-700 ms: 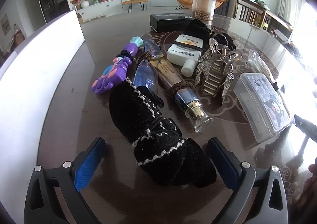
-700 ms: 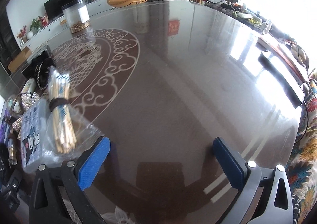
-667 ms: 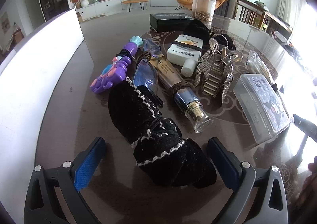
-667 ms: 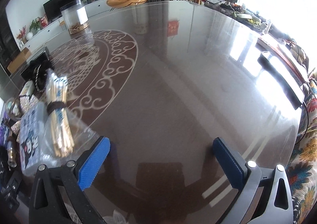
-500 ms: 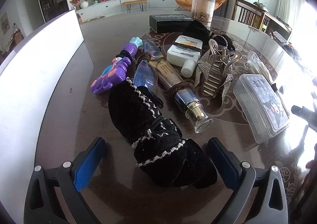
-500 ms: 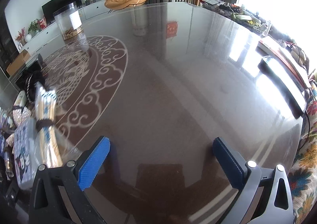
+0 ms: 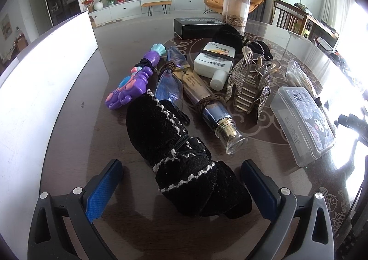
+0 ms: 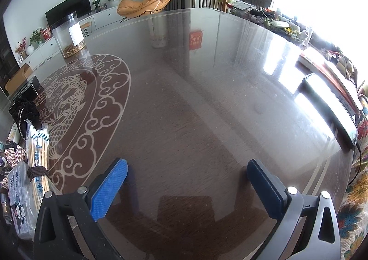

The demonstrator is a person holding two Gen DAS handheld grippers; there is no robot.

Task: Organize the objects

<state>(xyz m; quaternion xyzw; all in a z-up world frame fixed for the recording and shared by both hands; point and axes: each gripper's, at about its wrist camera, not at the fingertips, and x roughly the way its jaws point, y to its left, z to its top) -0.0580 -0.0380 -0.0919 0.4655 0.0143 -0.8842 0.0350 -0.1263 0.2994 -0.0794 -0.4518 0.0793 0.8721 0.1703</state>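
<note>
Left hand-held gripper (image 7: 181, 181): your jaws gape wide, gripping nothing; the black velvet headband (image 7: 181, 156) lies between them on the tabletop (image 7: 76, 135).
Right hand-held gripper (image 8: 187, 186): yours is wide open, empty, over bare tabletop.
Clutter: perfume bottle (image 7: 216, 115) and hair claw (image 7: 250, 85) beyond the headband.

The clear plastic case (image 7: 302, 121) at the right of the table carries "80P" and a cartoon figure on its lid; the smaller print there is too fine to read. The gold cosmetic tube (image 7: 195, 83) shows lettering beginning "HH", and the black device (image 7: 354, 121) at the far right edge shows "DAS".
</note>
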